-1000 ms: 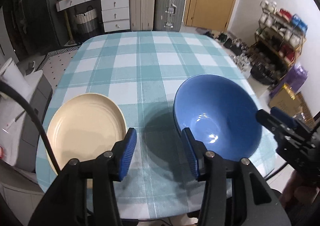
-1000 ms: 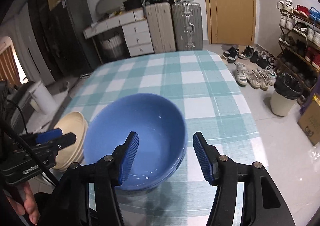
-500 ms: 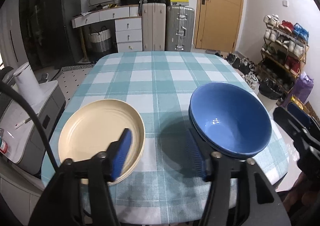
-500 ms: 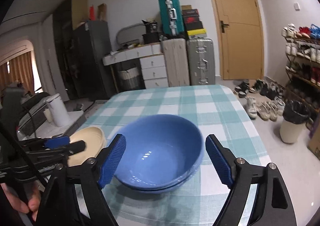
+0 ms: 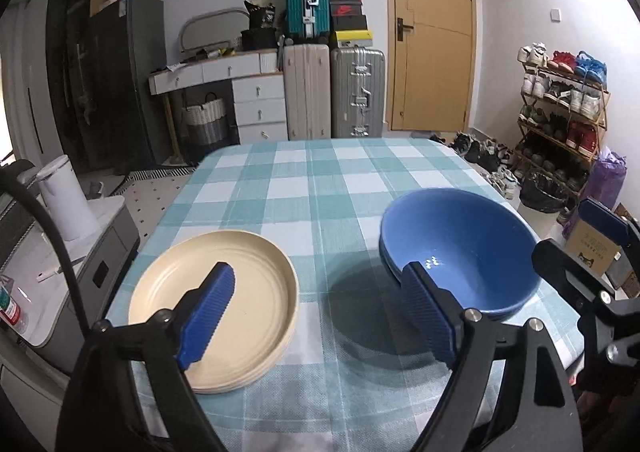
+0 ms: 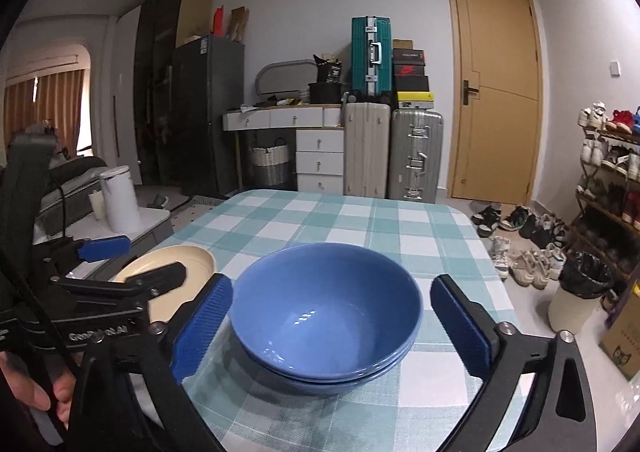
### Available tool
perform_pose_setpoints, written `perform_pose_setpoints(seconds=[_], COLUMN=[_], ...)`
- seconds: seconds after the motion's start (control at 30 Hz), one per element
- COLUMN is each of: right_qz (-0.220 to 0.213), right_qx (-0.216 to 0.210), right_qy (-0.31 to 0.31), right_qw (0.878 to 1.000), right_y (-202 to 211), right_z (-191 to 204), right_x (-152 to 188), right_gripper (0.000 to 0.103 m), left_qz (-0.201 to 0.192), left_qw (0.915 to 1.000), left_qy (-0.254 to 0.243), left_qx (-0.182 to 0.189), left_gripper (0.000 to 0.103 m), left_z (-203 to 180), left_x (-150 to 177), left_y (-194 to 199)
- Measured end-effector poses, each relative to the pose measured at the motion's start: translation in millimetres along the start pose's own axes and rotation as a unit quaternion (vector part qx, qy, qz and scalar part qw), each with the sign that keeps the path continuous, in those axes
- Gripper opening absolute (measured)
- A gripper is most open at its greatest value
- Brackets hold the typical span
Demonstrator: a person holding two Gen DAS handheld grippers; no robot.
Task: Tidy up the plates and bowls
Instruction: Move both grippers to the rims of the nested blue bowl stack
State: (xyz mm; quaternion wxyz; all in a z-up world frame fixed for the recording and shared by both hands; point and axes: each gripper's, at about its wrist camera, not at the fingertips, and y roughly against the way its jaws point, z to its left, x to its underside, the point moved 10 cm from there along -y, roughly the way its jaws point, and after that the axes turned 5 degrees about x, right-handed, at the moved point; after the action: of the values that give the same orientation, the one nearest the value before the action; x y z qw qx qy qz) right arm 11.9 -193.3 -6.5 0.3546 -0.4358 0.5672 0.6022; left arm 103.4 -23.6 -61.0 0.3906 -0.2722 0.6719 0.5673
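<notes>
A stack of blue bowls (image 5: 460, 248) (image 6: 326, 312) sits at the table's near right on the teal checked cloth. A stack of cream plates (image 5: 216, 302) (image 6: 168, 276) sits at the near left. My left gripper (image 5: 316, 316) is open and empty, held above the cloth between plates and bowls. My right gripper (image 6: 332, 326) is open and empty, its blue pads wide on either side of the bowls, pulled back from them. Each gripper shows at the other view's edge.
The checked table (image 5: 328, 179) stretches away to the far edge. Suitcases (image 5: 332, 91) and a drawer unit stand behind it. A shoe rack (image 5: 560, 119) and a bin (image 6: 580, 296) are at the right, a low cabinet with a white canister (image 5: 64, 203) at the left.
Both grippers have drawn back and tilted up from the table. Both have opened wider. The bowls and plates have not moved.
</notes>
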Motion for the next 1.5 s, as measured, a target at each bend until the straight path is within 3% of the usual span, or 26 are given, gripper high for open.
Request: perform_pose_setpoints(seconds=[0.07,0.3,0.5,0.7,0.93,1.0,1.17,1.37,1.5], right_qz=[0.005,0.024,0.067,0.081,0.099,0.109,0.144,0.180,0.204], right_qx=[-0.017,-0.007,0.003,0.010,0.012,0.015,0.039,0.019,-0.026], right_qy=[-0.026,-0.108,-0.168,-0.205,-0.206,-0.202,-0.199,-0.214,-0.240], right_qw=[0.999,0.994,0.984,0.975,0.973,0.973,0.968,0.960,0.949], right_y=[1,-6,-21,-27,-33,-40,-63,-96,-112], right_z=[-4,-38,-65,-81,-81,-83,-95,-101,-96], right_x=[2,5,18,24,30,32,43,50,54], right_gripper=[0.102,0.102,0.102,0.102,0.102,0.102,0.102,0.102,0.102], left_qz=[0.000,-0.007,-0.012,-0.005,0.005,0.028,0.069,0.143,0.167], left_qw=[0.9997,0.9995,0.9996,0.9995,0.9997,0.9993,0.9933,0.9844,0.9759], left_qy=[0.005,-0.002,-0.005,0.006,0.014,0.025,0.080,0.074,0.102], left_qx=[0.026,0.029,0.024,0.029,0.017,0.009,0.048,0.072,0.097], left_gripper=[0.086,0.086,0.087,0.087,0.087,0.087,0.087,0.087,0.087], left_z=[-6,-16,-18,-19,-17,-13,-17,-38,-42], left_x=[0,-1,-1,2,0,-1,-4,-2,-1], left_y=[3,8,9,5,-9,-22,-50,-91,-105])
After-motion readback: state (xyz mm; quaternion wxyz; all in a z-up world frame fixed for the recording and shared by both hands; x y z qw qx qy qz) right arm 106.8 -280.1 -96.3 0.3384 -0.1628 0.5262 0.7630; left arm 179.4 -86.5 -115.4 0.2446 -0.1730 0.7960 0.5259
